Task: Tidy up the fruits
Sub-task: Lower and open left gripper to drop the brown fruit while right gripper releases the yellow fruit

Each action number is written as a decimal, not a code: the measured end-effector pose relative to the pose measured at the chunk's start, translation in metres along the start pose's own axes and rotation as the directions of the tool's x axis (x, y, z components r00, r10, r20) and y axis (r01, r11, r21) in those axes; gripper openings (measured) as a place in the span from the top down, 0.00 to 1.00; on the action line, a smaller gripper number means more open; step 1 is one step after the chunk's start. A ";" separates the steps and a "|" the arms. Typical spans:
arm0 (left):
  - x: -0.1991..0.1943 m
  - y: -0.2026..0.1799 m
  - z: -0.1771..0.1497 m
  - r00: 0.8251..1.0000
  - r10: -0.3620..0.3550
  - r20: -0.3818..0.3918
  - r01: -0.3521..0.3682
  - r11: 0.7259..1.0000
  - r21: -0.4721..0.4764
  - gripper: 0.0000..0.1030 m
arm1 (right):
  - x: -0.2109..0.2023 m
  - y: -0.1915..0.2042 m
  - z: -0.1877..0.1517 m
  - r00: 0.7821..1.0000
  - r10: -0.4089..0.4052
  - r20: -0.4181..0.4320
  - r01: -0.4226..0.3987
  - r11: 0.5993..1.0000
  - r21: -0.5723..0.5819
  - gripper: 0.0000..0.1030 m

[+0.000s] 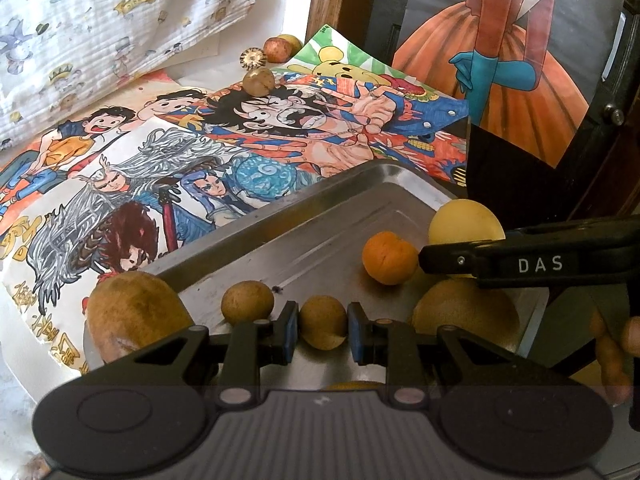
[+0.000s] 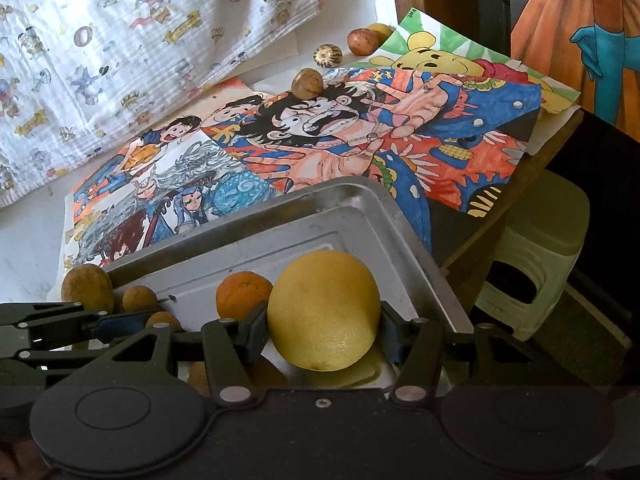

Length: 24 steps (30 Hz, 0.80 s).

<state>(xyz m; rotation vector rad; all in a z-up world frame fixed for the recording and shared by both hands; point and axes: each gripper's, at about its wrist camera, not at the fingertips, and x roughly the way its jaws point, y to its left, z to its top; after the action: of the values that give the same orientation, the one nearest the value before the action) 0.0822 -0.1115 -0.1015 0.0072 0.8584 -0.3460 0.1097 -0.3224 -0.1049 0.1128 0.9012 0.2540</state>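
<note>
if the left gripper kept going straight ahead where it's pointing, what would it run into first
The left gripper already has a small brown fruit between its fingers, so that goes along with it. Ahead is bare metal tray, then probably the tray's far rim; the orange fruit sits off to the right. Depth is uncertain.

One metal tray [image 1: 304,216] is seen. Fruits counted in or at it: one yellow [image 2: 324,310], one orange [image 1: 389,258], two small brown [image 1: 247,302], two larger brown [image 1: 136,314]. Four more [image 1: 259,81] sit farther back on the drawings.
</note>
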 end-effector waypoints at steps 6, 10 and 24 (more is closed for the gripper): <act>-0.001 0.000 -0.001 1.000 0.009 0.000 -0.009 1.000 -0.004 0.72 | -0.006 -0.001 0.001 1.000 0.010 0.022 -0.011 1.000 0.009 0.42; -0.001 -0.001 -0.001 1.000 0.013 0.001 -0.013 1.000 -0.004 0.72 | -0.012 0.000 0.006 0.999 0.013 0.040 -0.014 1.000 0.009 0.42; -0.009 0.000 -0.001 0.999 0.026 0.025 -0.025 1.000 -0.008 0.46 | -0.025 0.008 0.007 0.997 0.027 0.071 -0.028 0.999 0.017 0.39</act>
<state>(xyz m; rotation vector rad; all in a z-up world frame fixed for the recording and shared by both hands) 0.0764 -0.1091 -0.0957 0.0062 0.8341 -0.3181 0.0989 -0.3214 -0.0795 0.1501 0.8323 0.2662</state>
